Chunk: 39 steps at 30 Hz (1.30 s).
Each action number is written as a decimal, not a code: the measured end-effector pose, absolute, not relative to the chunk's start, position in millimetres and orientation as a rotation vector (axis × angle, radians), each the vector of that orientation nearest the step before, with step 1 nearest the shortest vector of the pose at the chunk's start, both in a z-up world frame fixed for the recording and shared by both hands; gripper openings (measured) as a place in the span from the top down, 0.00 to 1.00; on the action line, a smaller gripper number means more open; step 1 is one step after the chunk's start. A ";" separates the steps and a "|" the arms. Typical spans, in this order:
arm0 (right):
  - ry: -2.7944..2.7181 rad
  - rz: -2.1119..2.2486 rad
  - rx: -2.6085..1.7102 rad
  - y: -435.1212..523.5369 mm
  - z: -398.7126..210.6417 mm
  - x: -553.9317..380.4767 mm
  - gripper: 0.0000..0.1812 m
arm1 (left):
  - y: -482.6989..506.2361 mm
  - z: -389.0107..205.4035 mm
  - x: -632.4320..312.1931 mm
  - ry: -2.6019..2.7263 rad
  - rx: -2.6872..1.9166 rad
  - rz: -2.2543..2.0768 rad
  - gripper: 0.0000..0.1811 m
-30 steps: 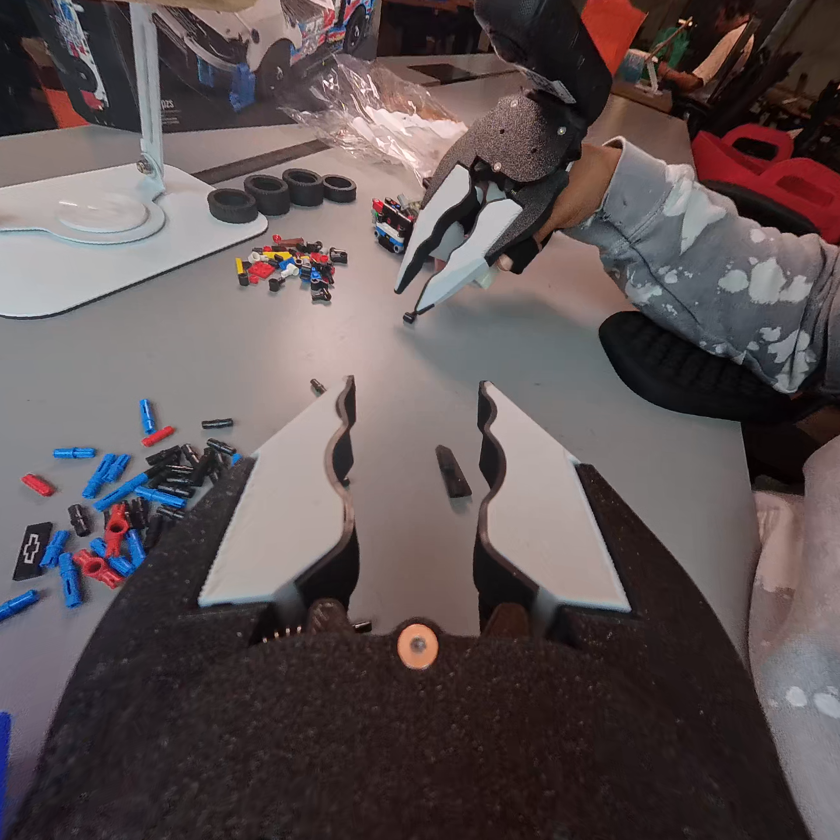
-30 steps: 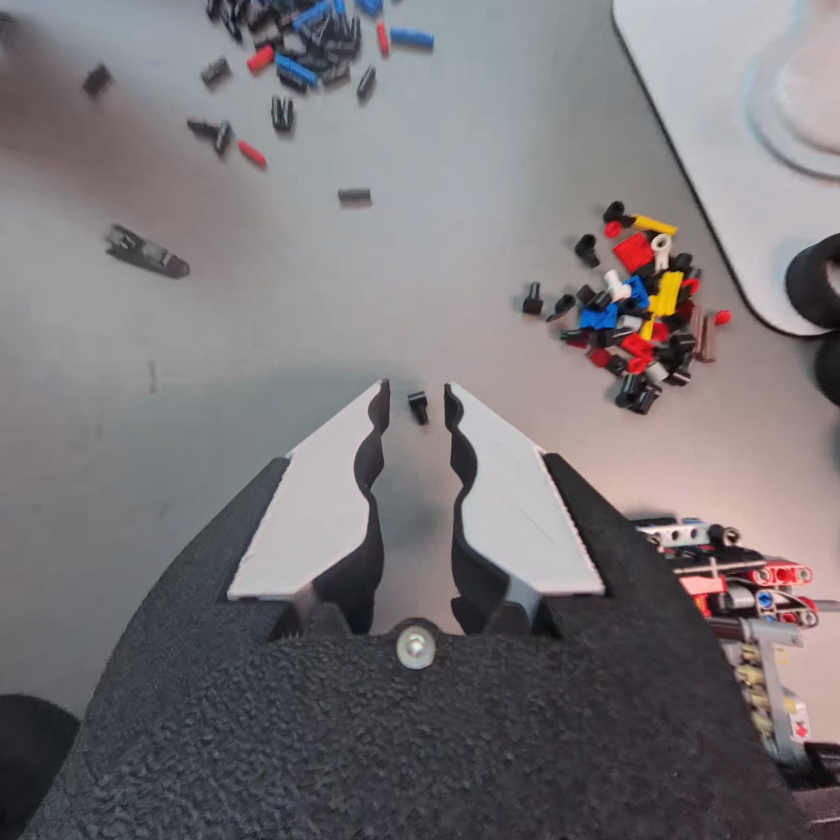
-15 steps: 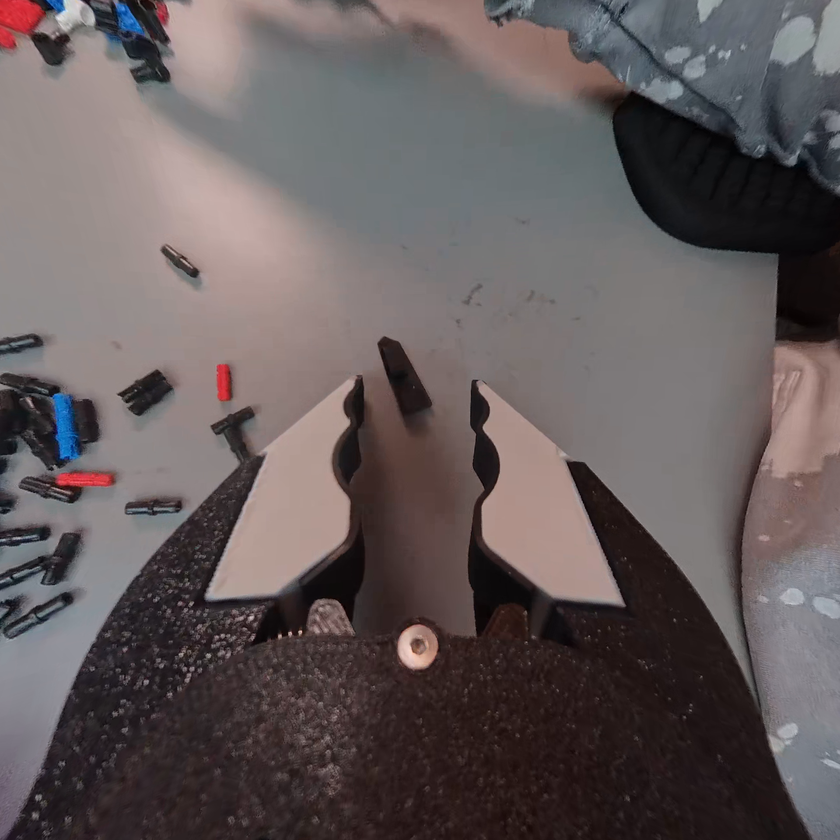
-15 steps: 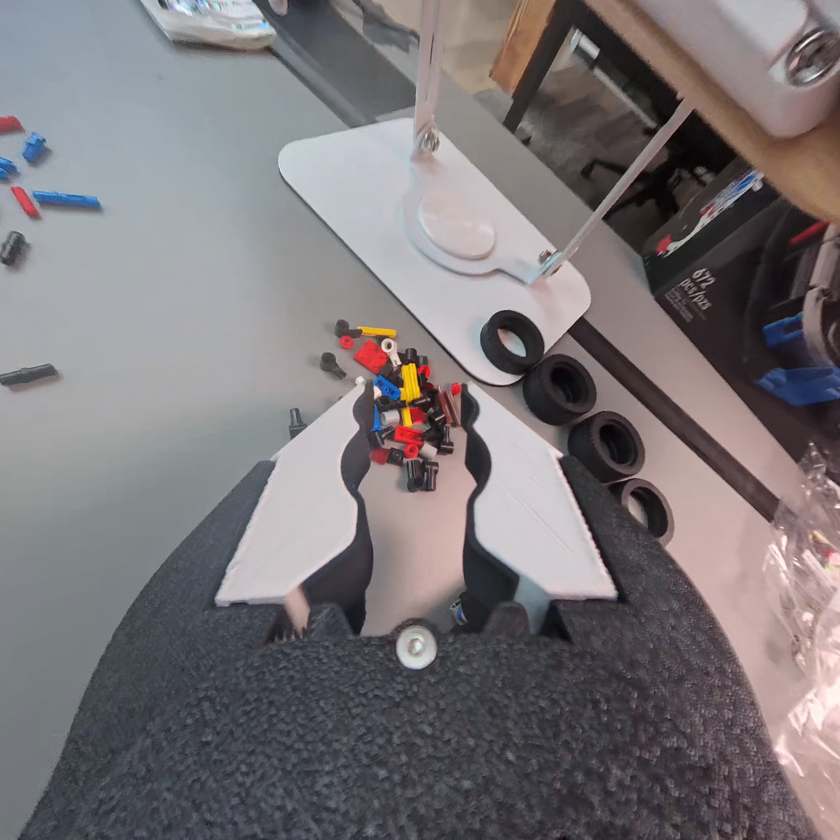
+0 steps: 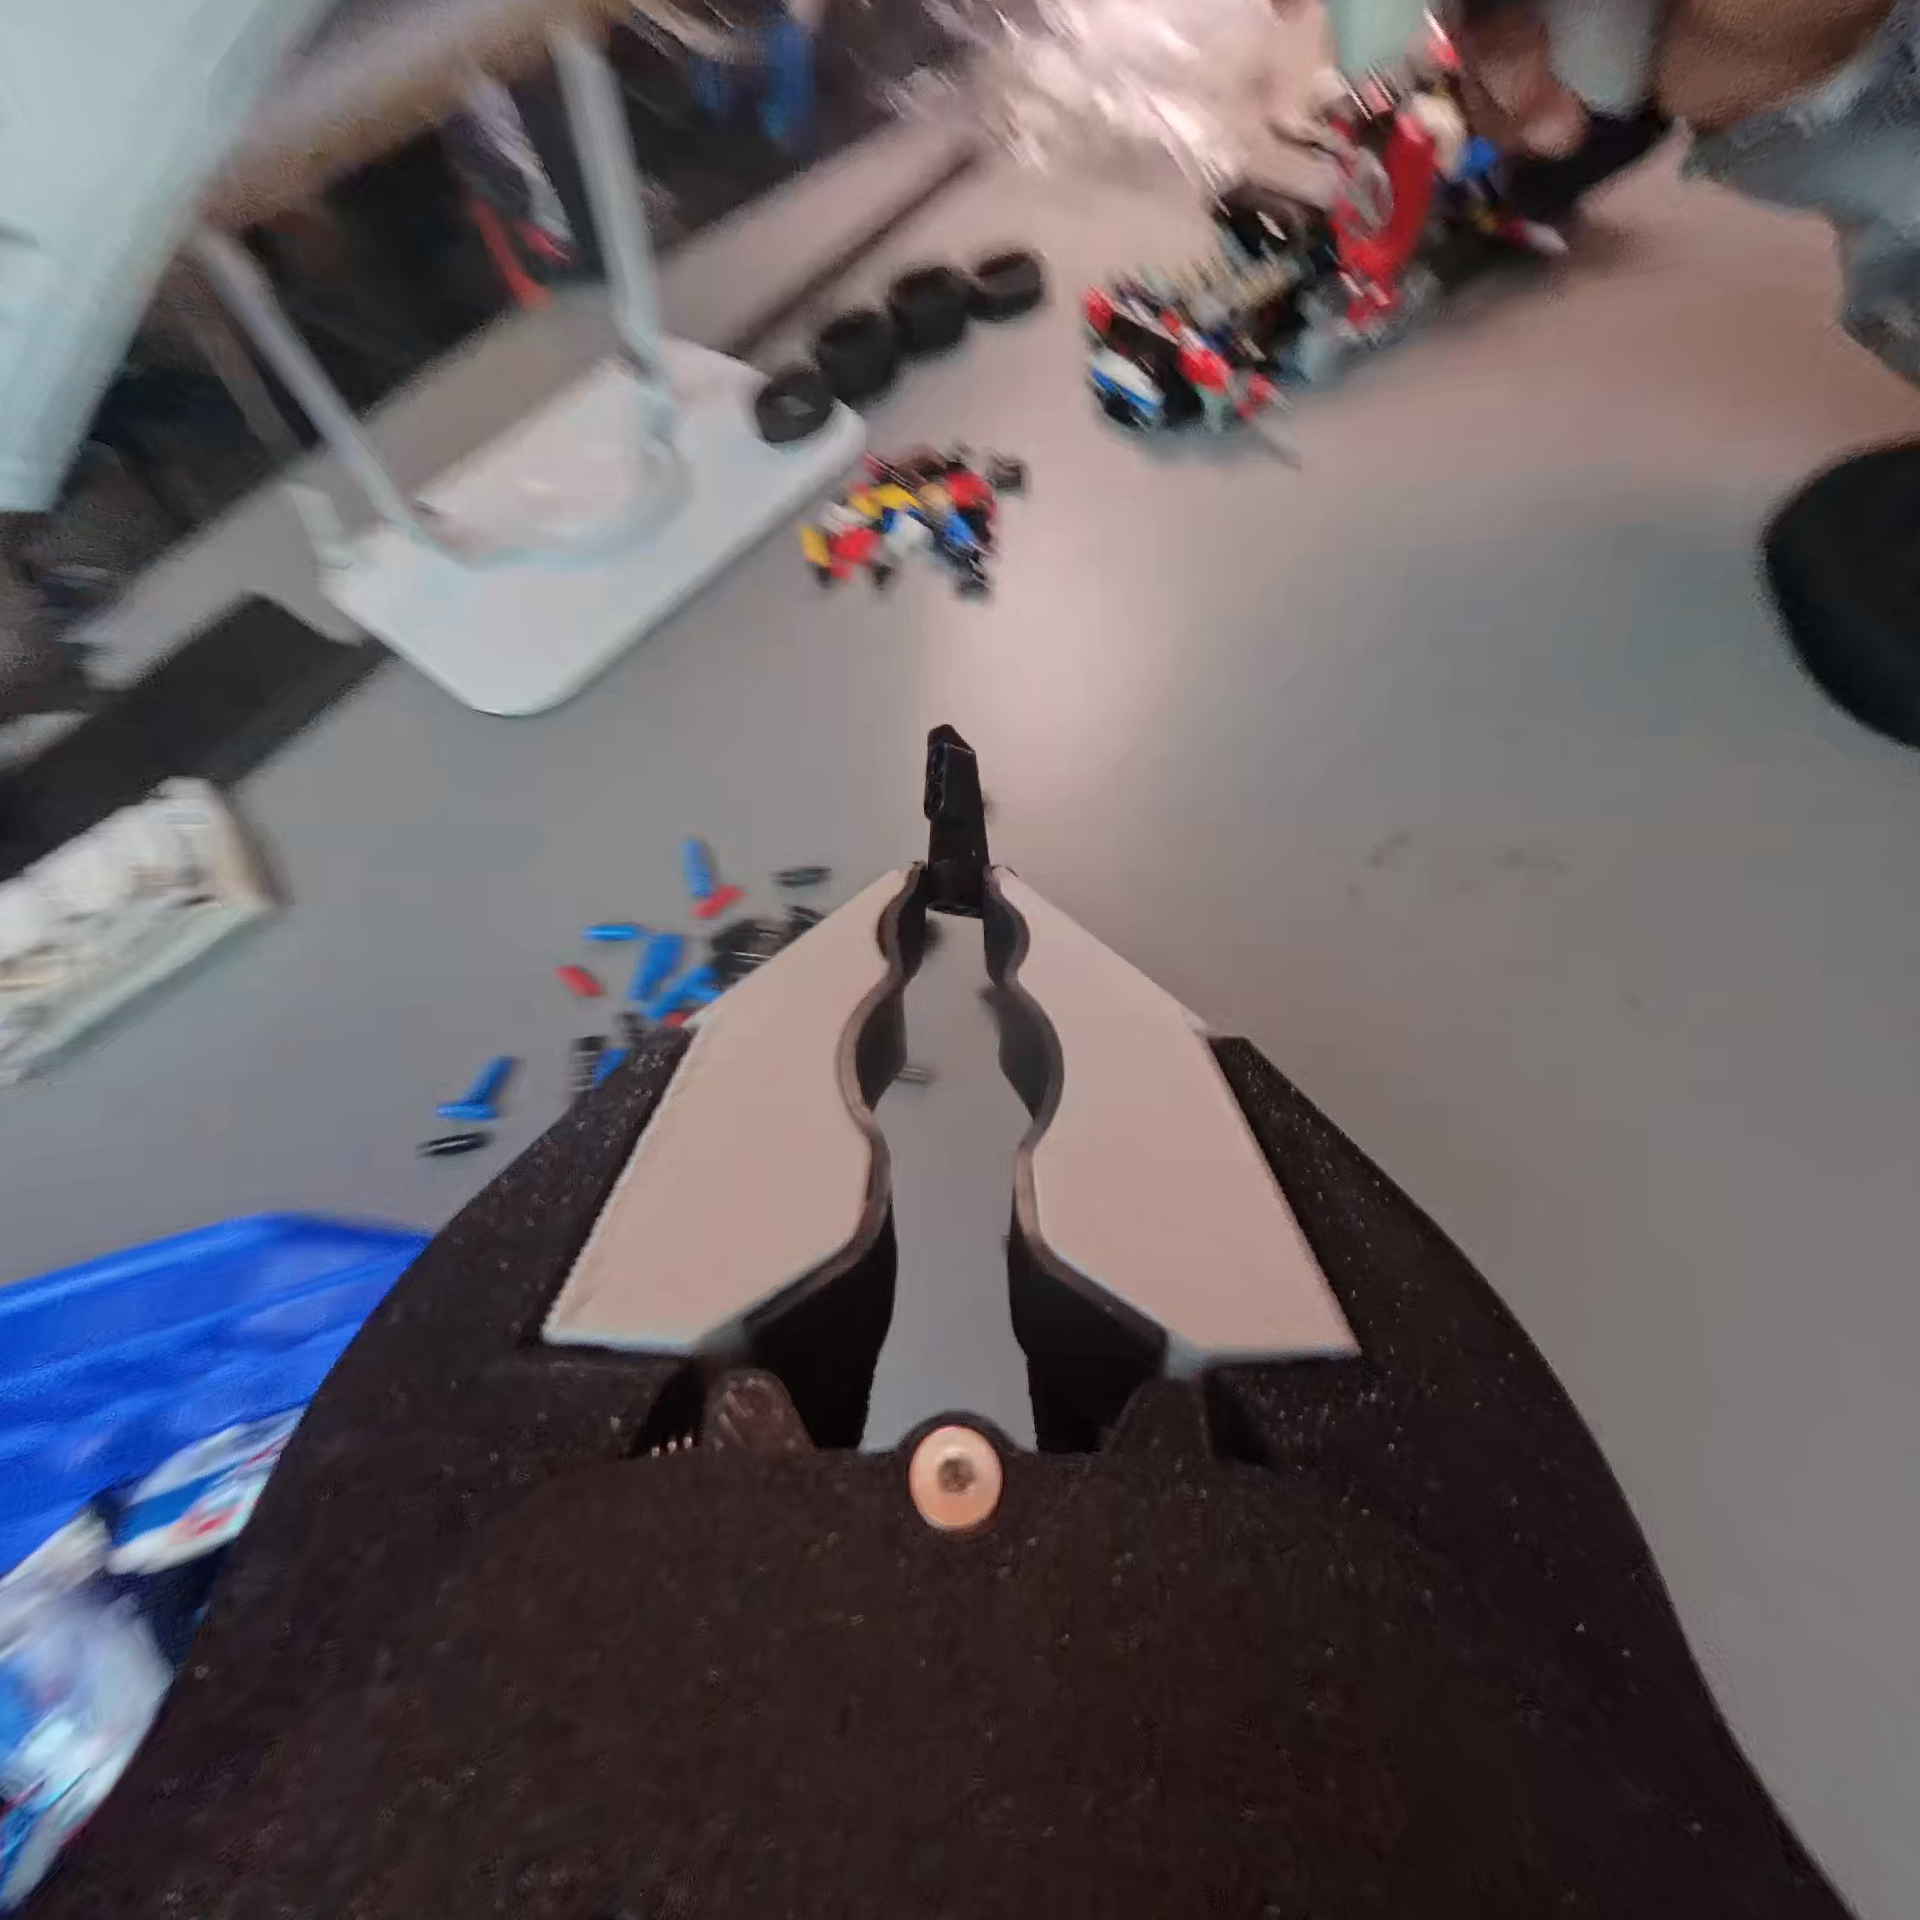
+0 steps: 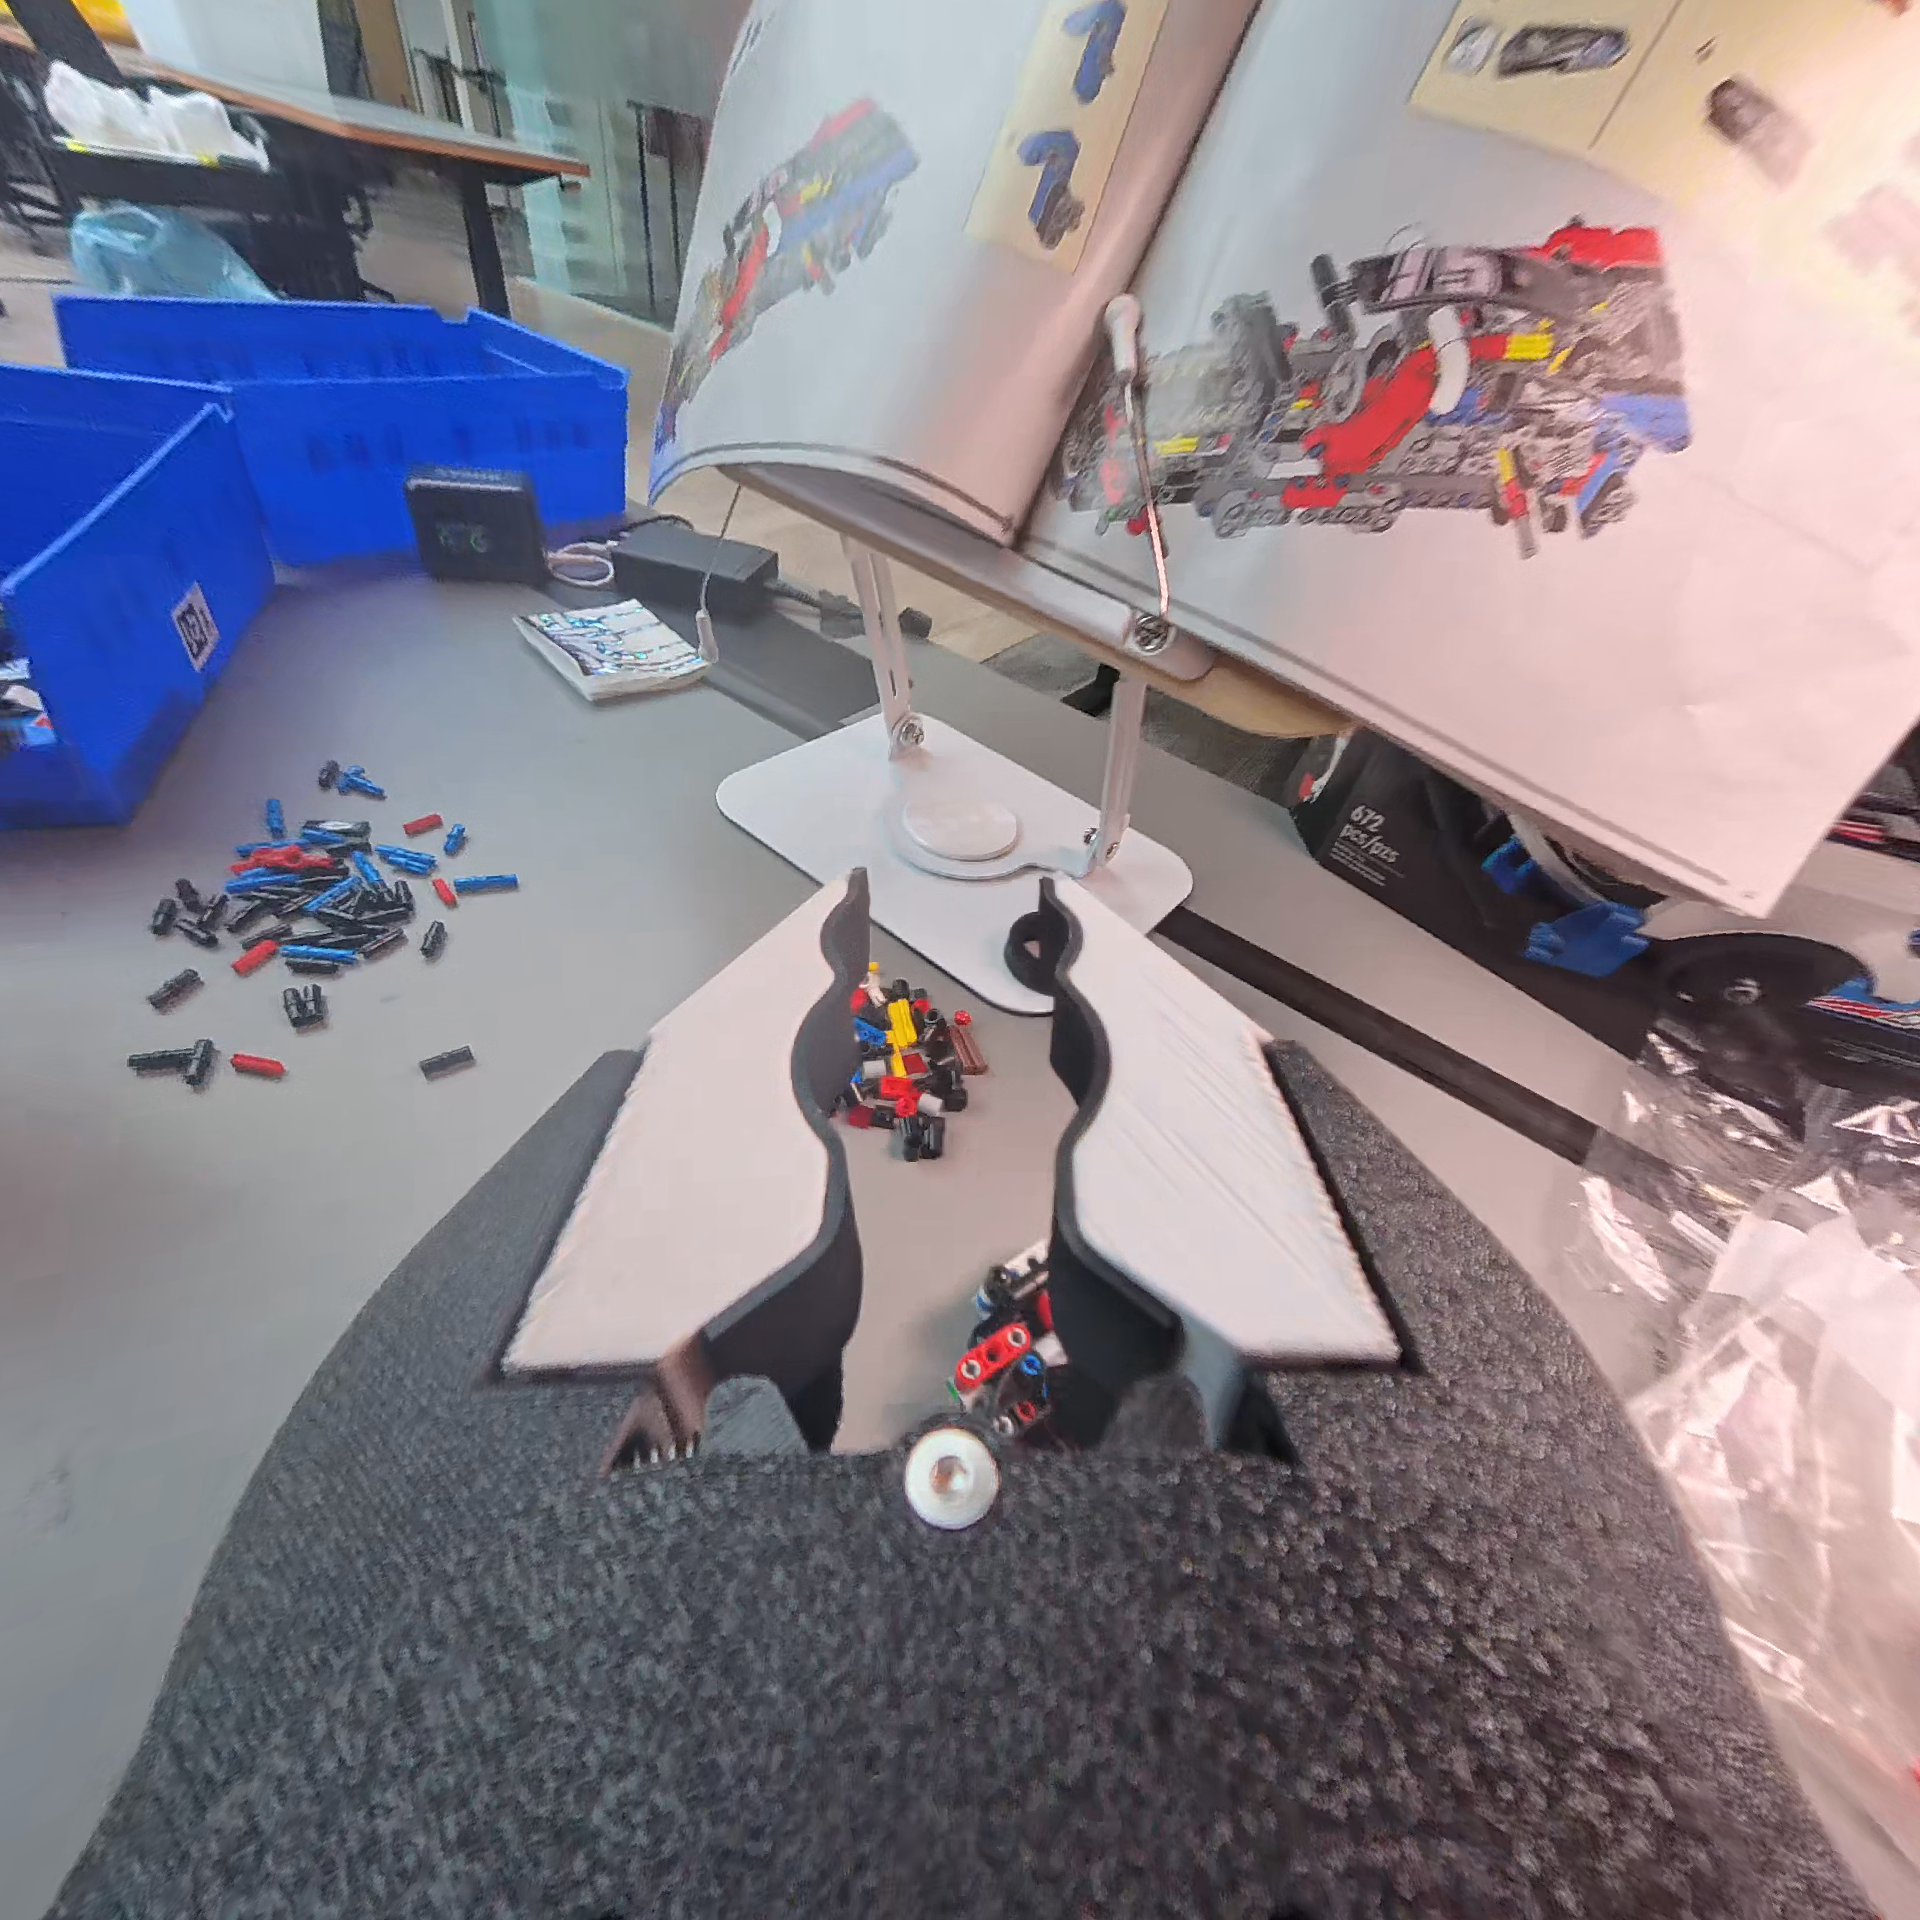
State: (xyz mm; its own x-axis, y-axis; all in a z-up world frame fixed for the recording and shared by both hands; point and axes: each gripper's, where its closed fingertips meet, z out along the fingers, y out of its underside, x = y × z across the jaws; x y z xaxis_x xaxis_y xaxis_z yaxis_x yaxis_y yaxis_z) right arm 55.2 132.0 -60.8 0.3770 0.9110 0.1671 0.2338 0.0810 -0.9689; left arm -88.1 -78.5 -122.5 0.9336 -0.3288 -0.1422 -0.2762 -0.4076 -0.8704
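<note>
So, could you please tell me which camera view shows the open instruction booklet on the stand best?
The right wrist view: the instruction booklet fills its upper right, both pages facing the camera above the white stand. The left wrist view shows only the blurred stand, not the pages.

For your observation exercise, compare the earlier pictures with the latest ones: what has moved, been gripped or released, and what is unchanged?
The left gripper has closed on the small black tapered plastic piece that lay flat between its open fingers, and has lifted it clear of the grey table. The right gripper has tilted up from the table to face the open instruction booklet, open and empty throughout. The loose piles and tyres have not moved.
</note>
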 end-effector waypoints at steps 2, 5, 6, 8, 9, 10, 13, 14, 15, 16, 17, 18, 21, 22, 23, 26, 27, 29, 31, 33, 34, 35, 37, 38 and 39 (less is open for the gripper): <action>-1.073 0.662 -1.418 137.9 -52.9 76.1 0.83 | -93.7 -71.5 -148.0 0.225 -1.910 0.169 0.96; -1.000 0.614 -1.456 154.5 -53.6 109.0 0.83 | -127.8 -64.3 -228.5 -0.024 -2.013 0.401 0.95; -0.980 0.610 -1.479 159.6 -56.4 118.5 0.83 | -134.9 -70.8 -246.4 -0.083 -2.047 0.438 0.95; -0.946 0.603 -1.526 167.3 -62.6 134.8 0.83 | -145.4 -94.8 -266.8 -0.164 -2.167 0.459 0.94; -0.929 0.603 -1.540 169.2 -64.4 141.3 0.83 | -148.0 -102.9 -273.1 -0.190 -2.202 0.482 0.90; -0.916 0.610 -1.547 169.5 -65.5 145.8 0.83 | -148.2 -105.2 -276.1 -0.200 -2.211 0.508 0.87; -0.908 0.626 -1.559 167.1 -71.6 150.8 0.83 | -142.1 -91.2 -275.3 -0.160 -2.139 0.610 0.81; -0.914 0.624 -1.561 166.5 -74.5 150.6 0.83 | -139.0 -88.3 -271.7 -0.141 -2.125 0.608 0.79; -0.923 0.621 -1.563 166.0 -77.1 149.8 0.83 | -135.9 -86.5 -267.5 -0.123 -2.116 0.598 0.77; -0.932 0.621 -1.564 165.7 -79.2 148.3 0.83 | -132.6 -83.7 -263.0 -0.103 -2.099 0.590 0.76; -0.939 0.625 -1.565 165.1 -80.6 146.2 0.83 | -129.8 -80.3 -258.9 -0.082 -2.080 0.591 0.75; -0.946 0.634 -1.562 163.9 -80.8 143.4 0.83 | -125.8 -76.2 -252.5 -0.052 -2.052 0.581 0.74; -0.975 0.656 -1.530 157.6 -78.5 131.7 0.83 | -109.1 -57.6 -221.5 0.045 -1.916 0.468 0.70; -0.985 0.656 -1.517 155.6 -77.6 127.4 0.83 | -104.1 -51.3 -211.0 0.065 -1.872 0.418 0.68; -0.994 0.658 -1.502 153.2 -76.6 122.7 0.83 | -98.9 -46.3 -199.5 0.081 -1.832 0.353 0.67; -1.025 0.688 -1.469 144.2 -76.2 106.7 0.83 | -83.7 -39.4 -162.8 0.124 -1.726 0.128 0.61; -1.035 0.703 -1.454 140.3 -75.9 101.2 0.83 | -79.4 -40.9 -152.9 0.136 -1.703 0.075 0.60; -1.061 0.728 -1.439 132.1 -77.4 90.5 0.82 | -71.0 -50.2 -137.0 0.155 -1.691 0.008 0.58; -1.096 0.732 -1.429 124.5 -82.4 80.7 0.82 | -64.2 -61.3 -124.1 0.174 -1.699 -0.034 0.56; -1.131 0.731 -1.420 117.6 -89.4 71.7 0.81 | -58.7 -70.4 -111.8 0.172 -1.699 -0.094 0.57; -1.147 0.739 -1.419 113.6 -93.3 66.8 0.80 | -57.1 -73.4 -105.1 0.166 -1.683 -0.136 0.58; -1.162 0.759 -1.417 108.5 -97.1 61.3 0.78 | -56.2 -76.1 -98.9 0.153 -1.664 -0.181 0.60; -1.198 0.819 -1.401 94.1 -104.2 49.9 0.73 | -54.7 -85.3 -90.1 0.121 -1.649 -0.259 0.61; -1.207 0.836 -1.396 88.6 -107.4 44.9 0.71 | -53.8 -90.8 -87.9 0.110 -1.653 -0.283 0.62; -1.216 0.849 -1.391 83.4 -110.5 39.8 0.71 | -53.2 -94.5 -86.9 0.111 -1.654 -0.289 0.62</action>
